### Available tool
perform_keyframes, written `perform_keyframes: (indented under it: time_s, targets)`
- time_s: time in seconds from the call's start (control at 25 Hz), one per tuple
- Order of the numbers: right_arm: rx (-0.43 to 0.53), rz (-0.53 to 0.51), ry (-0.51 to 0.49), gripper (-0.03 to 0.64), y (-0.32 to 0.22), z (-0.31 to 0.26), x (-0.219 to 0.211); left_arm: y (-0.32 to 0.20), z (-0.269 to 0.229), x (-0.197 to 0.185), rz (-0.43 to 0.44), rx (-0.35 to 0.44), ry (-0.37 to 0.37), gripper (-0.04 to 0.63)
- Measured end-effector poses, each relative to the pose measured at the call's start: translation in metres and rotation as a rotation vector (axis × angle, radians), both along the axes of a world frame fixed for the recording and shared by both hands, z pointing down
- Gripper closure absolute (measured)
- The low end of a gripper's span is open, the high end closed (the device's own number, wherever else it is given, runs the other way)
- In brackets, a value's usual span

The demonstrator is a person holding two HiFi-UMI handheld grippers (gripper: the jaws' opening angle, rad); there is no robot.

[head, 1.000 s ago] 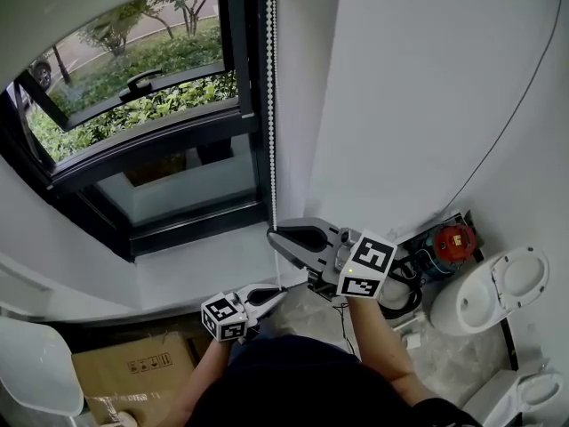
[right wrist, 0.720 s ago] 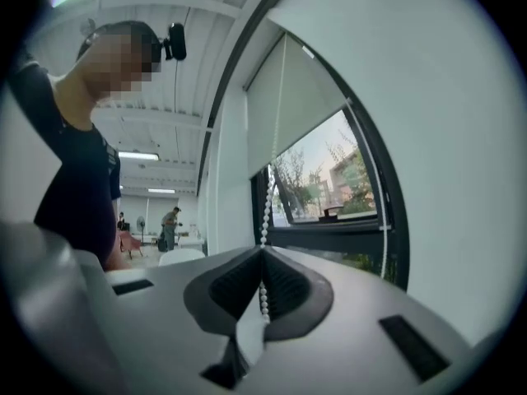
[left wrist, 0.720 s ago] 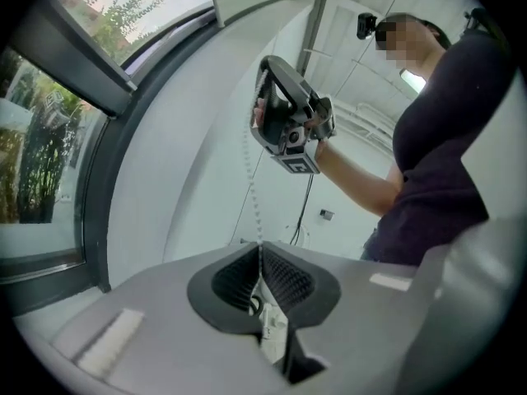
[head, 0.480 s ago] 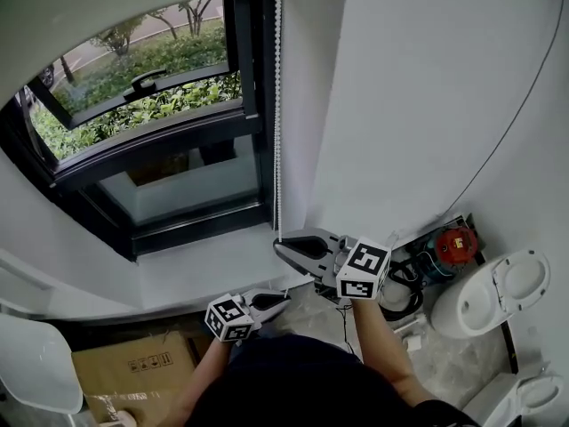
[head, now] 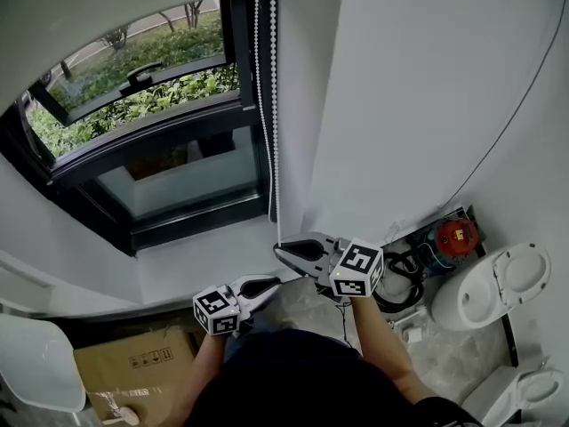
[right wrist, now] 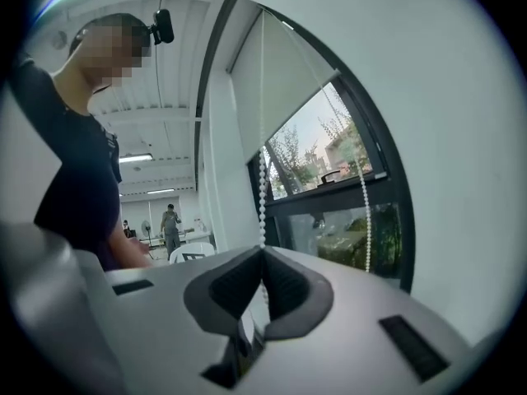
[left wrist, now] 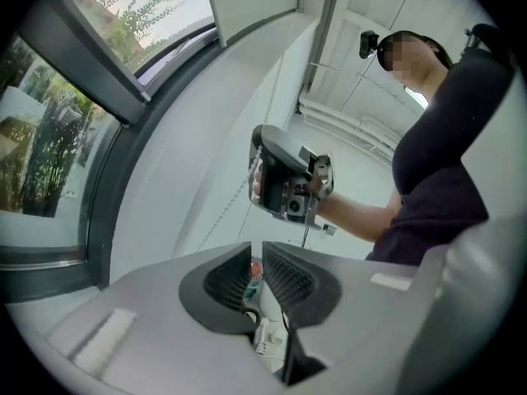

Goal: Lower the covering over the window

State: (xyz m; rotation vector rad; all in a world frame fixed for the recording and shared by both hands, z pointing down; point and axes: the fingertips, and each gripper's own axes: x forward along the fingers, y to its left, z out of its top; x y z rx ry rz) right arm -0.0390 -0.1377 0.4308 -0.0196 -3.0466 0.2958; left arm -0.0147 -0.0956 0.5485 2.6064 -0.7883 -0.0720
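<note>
A white roller blind (head: 107,7) covers the top of the dark-framed window (head: 169,118). Its white bead chain (head: 275,132) hangs down the window's right side as a loop with two strands. My right gripper (head: 281,253) is level at the foot of the chain and shut on one strand. In the right gripper view that strand (right wrist: 263,196) runs straight down between the pads of the right gripper (right wrist: 263,257), while the other strand (right wrist: 363,212) hangs free to the right. My left gripper (head: 271,282) sits lower and nearer me. Its jaws (left wrist: 256,271) are almost together with nothing between them.
A white window sill (head: 204,256) lies below the window and a white wall fills the right. On the floor are a red device (head: 453,237) with black cables, a toilet (head: 493,287), a cardboard box (head: 133,363) and a white chair (head: 36,363).
My right gripper has come down with the chain in it, and the blind's lower edge sits a little lower. A second chain strand now swings out to the left. The left gripper shifted slightly left.
</note>
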Motion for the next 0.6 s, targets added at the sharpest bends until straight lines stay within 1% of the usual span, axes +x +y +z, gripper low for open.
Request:
perform_keyframes:
  time_s: [0.04,0.12,0.16,0.2,0.28,0.32,0.4,0.48,0.52,0.6]
  targets:
    - [0.0,0.0,0.002,0.603,-0.001,0.0,0.0,-0.003,-0.007,-0.004,-0.017,0.015,0.013,0.562]
    - [-0.004,0.003,-0.003,0.603,-0.003,0.0,0.002,-0.008,-0.023,-0.013,-0.047,0.049,0.04,0.504]
    - [-0.001,0.005,0.001,0.603,-0.003,0.002,0.003,-0.01,-0.033,-0.016,-0.059,0.068,0.053,0.494]
    - [0.006,0.006,0.022,0.603,-0.002,0.007,0.003,-0.012,-0.045,-0.019,-0.071,0.085,0.067,0.494]
    - [0.02,-0.002,0.097,0.603,0.002,0.027,0.001,-0.016,-0.068,-0.025,-0.091,0.122,0.099,0.494]
    - [0.009,-0.008,0.115,0.603,0.005,0.037,0.0,-0.017,-0.079,-0.028,-0.097,0.139,0.115,0.494]
    - [-0.036,-0.007,0.091,0.603,0.01,0.044,0.0,-0.018,-0.096,-0.031,-0.1,0.166,0.139,0.494]
    - [-0.05,-0.005,0.067,0.603,0.012,0.043,-0.002,-0.017,-0.109,-0.032,-0.094,0.19,0.15,0.494]
    - [-0.045,-0.01,0.075,0.603,0.013,0.045,-0.004,-0.018,-0.114,-0.032,-0.091,0.201,0.151,0.494]
    - [-0.025,-0.027,0.139,0.603,0.014,0.058,-0.012,-0.023,-0.119,-0.035,-0.086,0.214,0.145,0.494]
